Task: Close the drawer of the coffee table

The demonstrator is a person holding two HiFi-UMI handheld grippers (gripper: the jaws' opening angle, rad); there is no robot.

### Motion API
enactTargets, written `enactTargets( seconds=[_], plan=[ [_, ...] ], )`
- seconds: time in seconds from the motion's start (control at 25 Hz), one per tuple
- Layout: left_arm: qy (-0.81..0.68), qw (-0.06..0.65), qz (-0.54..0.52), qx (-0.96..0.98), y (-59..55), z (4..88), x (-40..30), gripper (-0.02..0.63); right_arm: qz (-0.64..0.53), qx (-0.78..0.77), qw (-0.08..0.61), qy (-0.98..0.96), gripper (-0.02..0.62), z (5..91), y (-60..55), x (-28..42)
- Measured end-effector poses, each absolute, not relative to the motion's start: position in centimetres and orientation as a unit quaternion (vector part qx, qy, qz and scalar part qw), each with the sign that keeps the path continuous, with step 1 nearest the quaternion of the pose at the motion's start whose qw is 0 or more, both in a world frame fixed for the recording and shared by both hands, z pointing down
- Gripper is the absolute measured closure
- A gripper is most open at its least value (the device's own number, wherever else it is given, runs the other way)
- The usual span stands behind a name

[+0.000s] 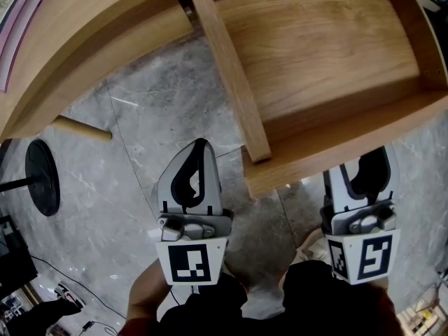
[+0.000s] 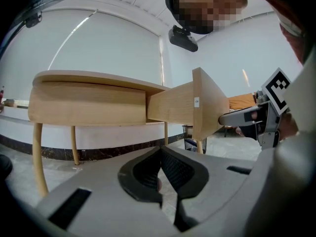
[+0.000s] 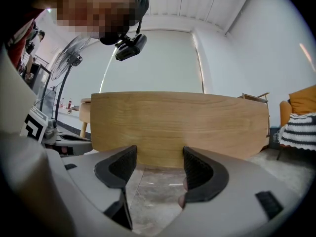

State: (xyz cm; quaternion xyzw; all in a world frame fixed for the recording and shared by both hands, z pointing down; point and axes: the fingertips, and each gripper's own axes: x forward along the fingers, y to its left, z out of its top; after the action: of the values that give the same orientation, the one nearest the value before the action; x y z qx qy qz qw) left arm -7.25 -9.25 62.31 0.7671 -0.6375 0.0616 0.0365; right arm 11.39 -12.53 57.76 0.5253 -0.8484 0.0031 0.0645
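— Where is the light oak drawer point(image 1: 329, 40)?
— Pulled well out of the curved pale wooden coffee table point(image 1: 84, 54), its bare inside open to view, the grey marbled floor point(image 1: 133, 152) below
— And the white left gripper point(image 1: 200, 152)?
— Just left of the drawer's near corner, apart from it, jaws pressed together at the tips with nothing in them
— The white right gripper point(image 1: 371, 163)?
— Jaws parted wide and empty, tips right at the drawer's curved front panel point(image 3: 177, 127); whether they touch it I cannot tell
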Motion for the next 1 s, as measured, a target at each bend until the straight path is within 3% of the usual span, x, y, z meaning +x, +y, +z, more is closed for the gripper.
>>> enactTargets(
  seconds=[1.0],
  plan=[
    [-0.646, 0.059, 0.046, 0.759, -11.2, 61.2, -7.6, 0.597, -0.008, 0.513, 0.058, -0.856, 0.311, 55.1, -20.4, 8.4]
  ],
)
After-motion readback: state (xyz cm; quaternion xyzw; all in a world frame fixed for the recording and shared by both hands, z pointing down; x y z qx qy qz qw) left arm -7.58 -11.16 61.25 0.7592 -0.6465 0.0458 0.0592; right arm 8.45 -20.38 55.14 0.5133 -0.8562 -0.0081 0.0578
